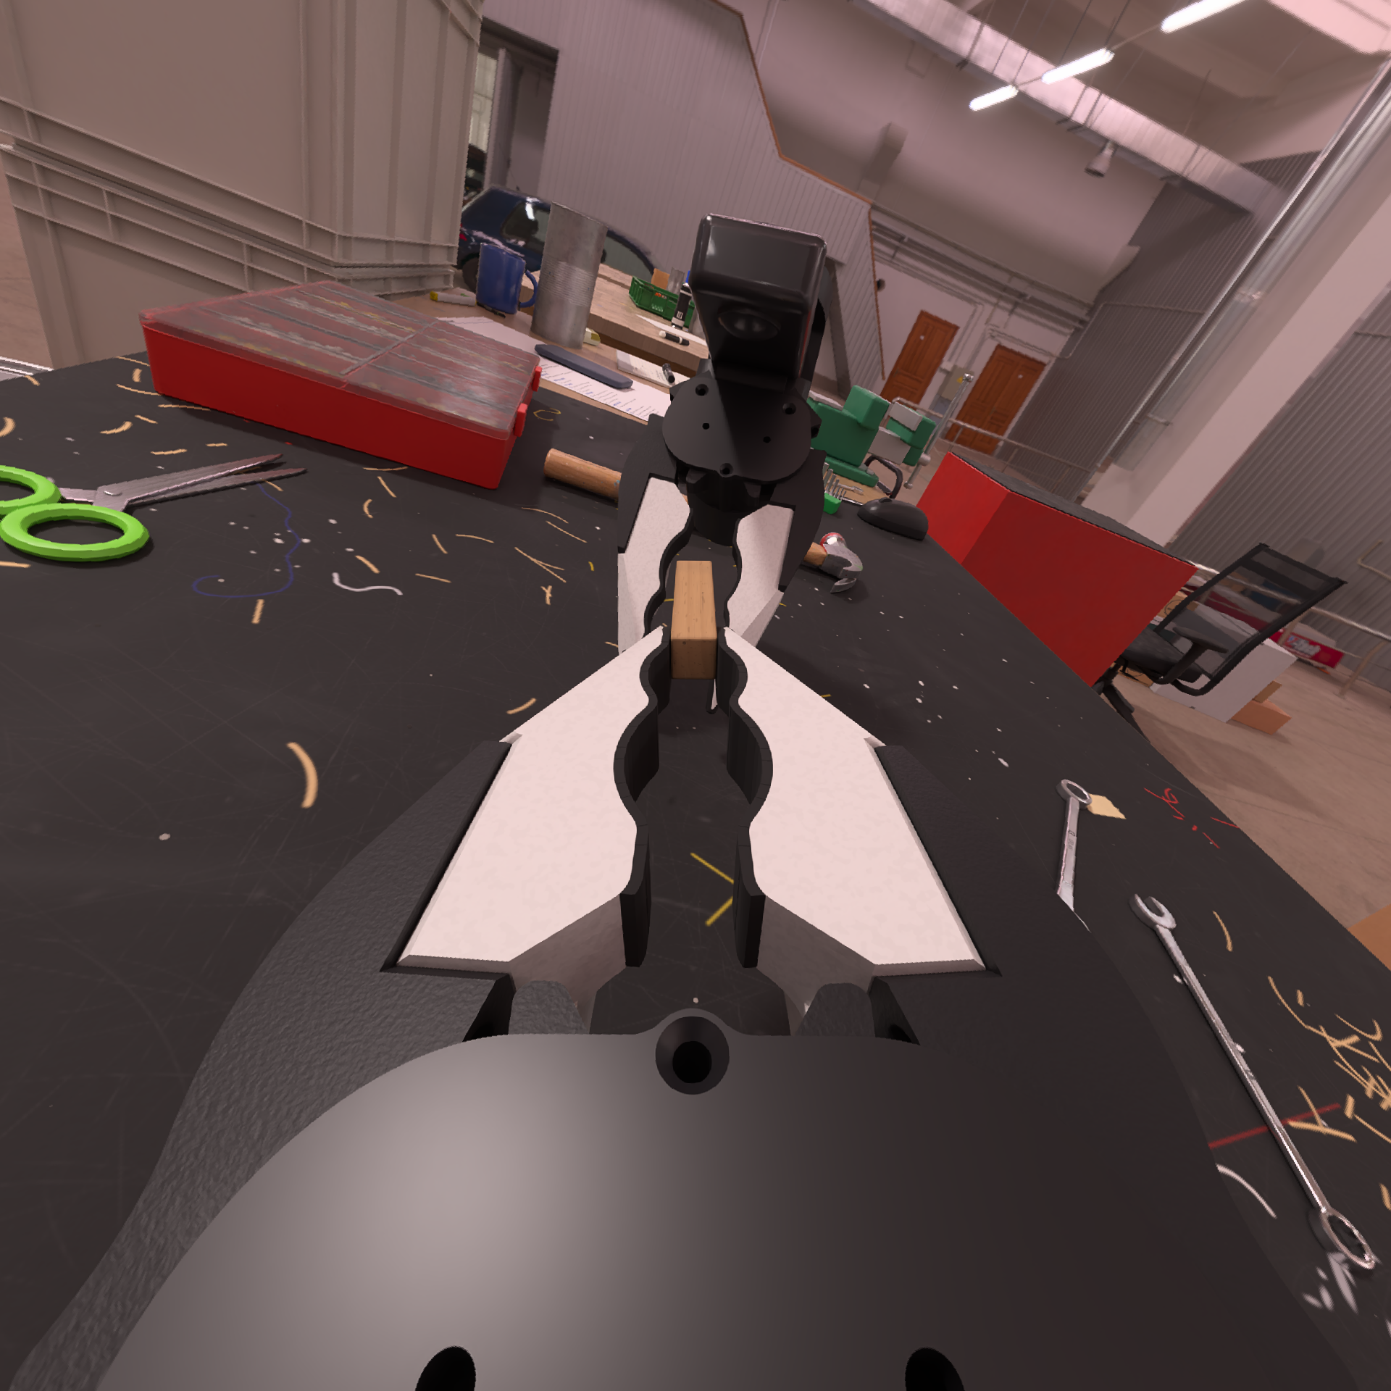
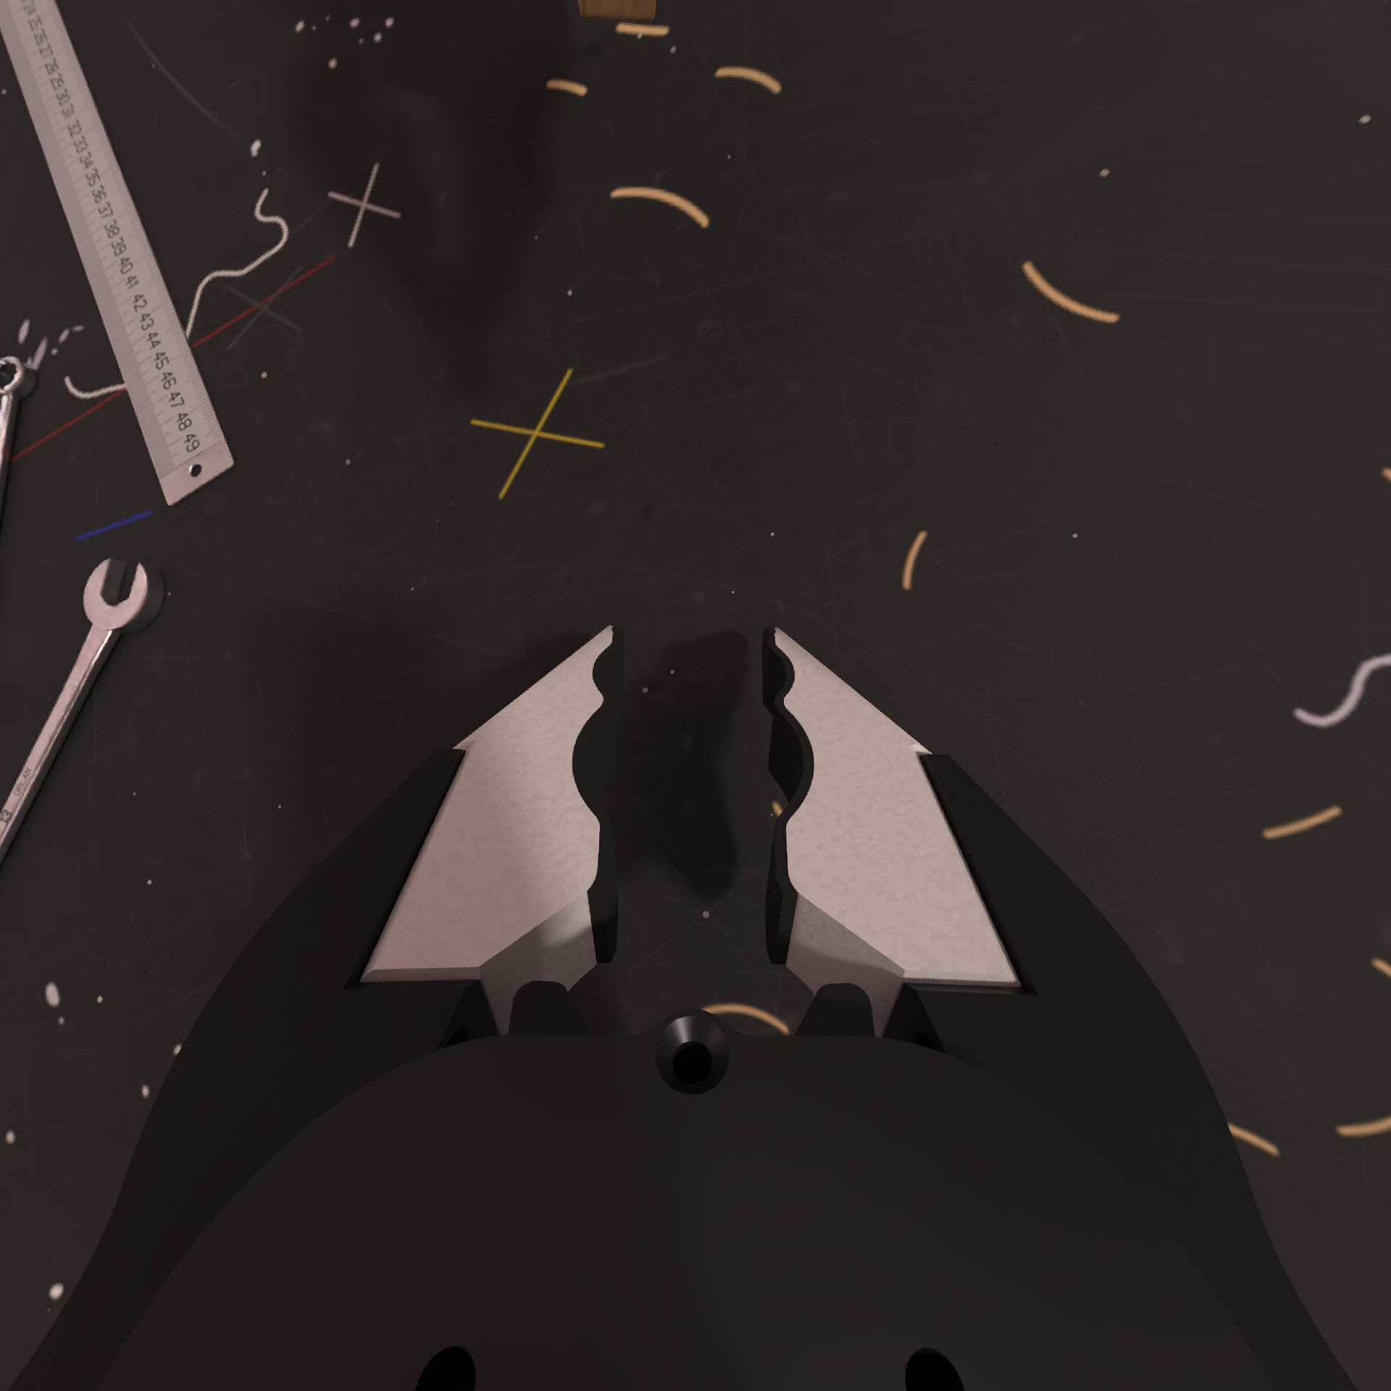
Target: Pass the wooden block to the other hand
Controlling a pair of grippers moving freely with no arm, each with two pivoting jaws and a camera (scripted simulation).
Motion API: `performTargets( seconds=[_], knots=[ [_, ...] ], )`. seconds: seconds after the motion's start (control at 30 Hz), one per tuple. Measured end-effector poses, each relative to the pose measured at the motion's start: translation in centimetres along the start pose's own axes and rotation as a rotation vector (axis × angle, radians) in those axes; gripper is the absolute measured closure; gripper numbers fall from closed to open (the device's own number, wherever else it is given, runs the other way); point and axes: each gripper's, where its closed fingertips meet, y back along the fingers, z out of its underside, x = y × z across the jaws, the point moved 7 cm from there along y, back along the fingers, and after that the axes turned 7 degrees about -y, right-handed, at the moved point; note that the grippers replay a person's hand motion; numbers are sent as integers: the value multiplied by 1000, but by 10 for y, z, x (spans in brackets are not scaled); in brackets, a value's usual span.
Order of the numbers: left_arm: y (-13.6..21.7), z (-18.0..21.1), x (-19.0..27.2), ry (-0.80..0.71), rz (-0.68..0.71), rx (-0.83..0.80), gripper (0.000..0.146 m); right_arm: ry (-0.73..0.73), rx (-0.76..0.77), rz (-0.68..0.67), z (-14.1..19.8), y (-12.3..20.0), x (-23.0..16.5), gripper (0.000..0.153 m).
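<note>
My left gripper point(image 1: 694, 640) is shut on a small wooden block point(image 1: 692, 613) and holds it upright at the fingertips, above the black table point(image 1: 301, 677). The right gripper's black body point(image 1: 741, 421) hangs just beyond the block, with its white fingers point(image 1: 636, 557) pointing down on either side behind it. In the right wrist view the right gripper point(image 2: 692, 632) is open and empty, looking down at the table point(image 2: 903, 376). Only an edge of the block point(image 2: 617, 6) shows there, at the top, away from the fingers.
A red organiser case point(image 1: 339, 376), green-handled scissors point(image 1: 75, 519) and a hammer point(image 1: 579, 470) lie at the back left. A red box point(image 1: 1054, 572) stands at the right. Wrenches point(image 1: 1242, 1069) lie at the right front. A steel ruler point(image 2: 113, 248), a wrench point(image 2: 83, 662) and a yellow cross point(image 2: 536, 433) lie under the right gripper.
</note>
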Motion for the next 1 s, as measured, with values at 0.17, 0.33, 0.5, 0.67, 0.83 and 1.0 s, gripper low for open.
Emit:
performTargets(
  seconds=[0.17, 0.33, 0.5, 0.67, 0.83, 1.0],
  knots=[
    [0, 0, 0, -4, 2, -3, 136, 7, 105, 12, -14, 9, -4, 111],
    [-1, 1, 1, -5, 9, -9, 136, 52, 370, -84, -35, 18, -20, 111],
    [-1, 1, 4, -8, 33, -11, 136, 41, 508, -135, -47, 13, -29, 101],
    [-4, 2, 11, -9, 89, -15, 136, 231, 604, 53, -55, 12, -40, 100],
    [-9, 5, 18, 140, 240, -7, 136, 454, 648, 196, -58, 12, -56, 99],
    [-13, 6, 24, 329, 383, 15, 136, 602, 654, 302, -57, 6, -70, 110]
  ],
)
